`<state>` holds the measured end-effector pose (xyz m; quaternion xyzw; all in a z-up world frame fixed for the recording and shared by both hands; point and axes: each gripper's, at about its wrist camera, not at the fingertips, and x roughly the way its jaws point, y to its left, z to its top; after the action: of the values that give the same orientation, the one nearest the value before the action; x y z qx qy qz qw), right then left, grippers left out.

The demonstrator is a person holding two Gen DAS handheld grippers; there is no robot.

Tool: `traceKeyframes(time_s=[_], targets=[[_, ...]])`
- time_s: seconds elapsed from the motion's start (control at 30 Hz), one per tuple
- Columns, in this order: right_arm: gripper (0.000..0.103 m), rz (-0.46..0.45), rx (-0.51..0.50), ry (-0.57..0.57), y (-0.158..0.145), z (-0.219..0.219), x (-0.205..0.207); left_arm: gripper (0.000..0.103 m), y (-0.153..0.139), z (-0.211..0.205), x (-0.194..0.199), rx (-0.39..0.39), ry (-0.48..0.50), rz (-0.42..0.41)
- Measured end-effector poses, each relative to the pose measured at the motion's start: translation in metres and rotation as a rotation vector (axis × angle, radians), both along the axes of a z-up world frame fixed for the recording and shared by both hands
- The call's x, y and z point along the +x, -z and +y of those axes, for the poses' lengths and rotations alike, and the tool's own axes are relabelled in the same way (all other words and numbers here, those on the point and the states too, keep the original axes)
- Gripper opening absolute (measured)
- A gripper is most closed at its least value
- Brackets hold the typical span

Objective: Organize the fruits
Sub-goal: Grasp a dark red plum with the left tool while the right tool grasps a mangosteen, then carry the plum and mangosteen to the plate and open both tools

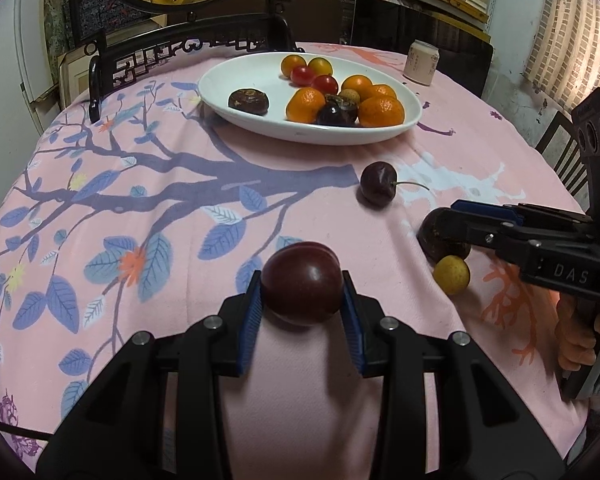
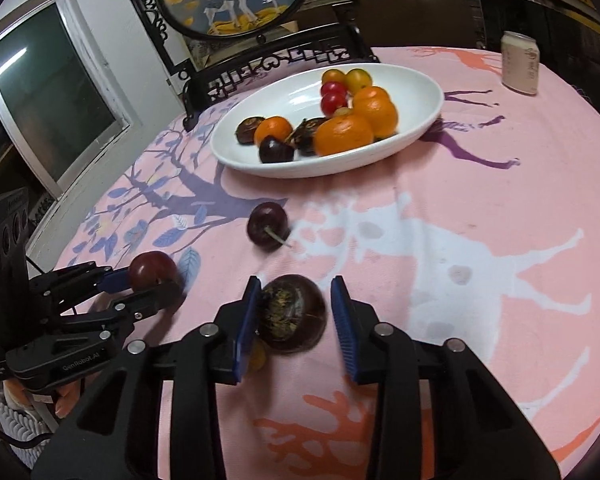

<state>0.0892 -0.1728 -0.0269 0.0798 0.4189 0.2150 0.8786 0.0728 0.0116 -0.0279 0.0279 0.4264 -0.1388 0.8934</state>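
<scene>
My left gripper (image 1: 302, 292) is shut on a dark red plum (image 1: 300, 280), blue pads pressing both its sides just over the pink tablecloth; the right wrist view shows the same grip (image 2: 156, 280). My right gripper (image 2: 294, 316) straddles a dark brown water chestnut (image 2: 292, 314) on the cloth. Its left pad touches the fruit and a narrow gap shows at the right pad. A small yellow fruit (image 1: 452, 275) lies right beside the chestnut (image 1: 440, 246). A stemmed dark cherry (image 1: 377, 181) lies alone between the grippers and the white oval plate (image 1: 240, 80), which holds several fruits.
A pale drink can (image 1: 421, 63) stands at the back right of the round table. A carved black chair back (image 1: 140, 60) rises behind the plate. A hand (image 1: 576, 344) holds the right gripper's handle at the table's right edge.
</scene>
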Motion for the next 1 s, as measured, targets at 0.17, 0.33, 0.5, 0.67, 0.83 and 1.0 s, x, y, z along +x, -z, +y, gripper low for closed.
traceKeyframes(time_s=[0.17, 0.33, 0.5, 0.67, 0.83, 1.0], targets=[[0.037, -0.006, -0.002, 0.005, 0.0, 0.001, -0.001, 0.037, 0.001, -0.001, 0.0, 0.006, 0.004, 0.001], [0.037, 0.015, 0.01, -0.012, 0.003, -0.001, 0.002, 0.037, 0.003, -0.002, 0.0, 0.009, 0.007, 0.005], [0.037, 0.029, -0.013, -0.038, 0.003, 0.001, -0.003, 0.038, 0.002, -0.002, 0.0, 0.013, 0.008, 0.005], [0.037, 0.008, -0.044, -0.033, 0.003, 0.007, -0.003, 0.038, 0.003, -0.004, 0.0, 0.027, 0.011, 0.003], [0.038, 0.003, -0.052, -0.028, 0.004, 0.009, -0.002, 0.038, 0.003, -0.005, 0.0, 0.032, 0.012, 0.003], [0.037, -0.019, -0.074, -0.011, 0.0, 0.007, -0.005, 0.038, 0.002, -0.004, 0.0, 0.018, 0.011, 0.002]])
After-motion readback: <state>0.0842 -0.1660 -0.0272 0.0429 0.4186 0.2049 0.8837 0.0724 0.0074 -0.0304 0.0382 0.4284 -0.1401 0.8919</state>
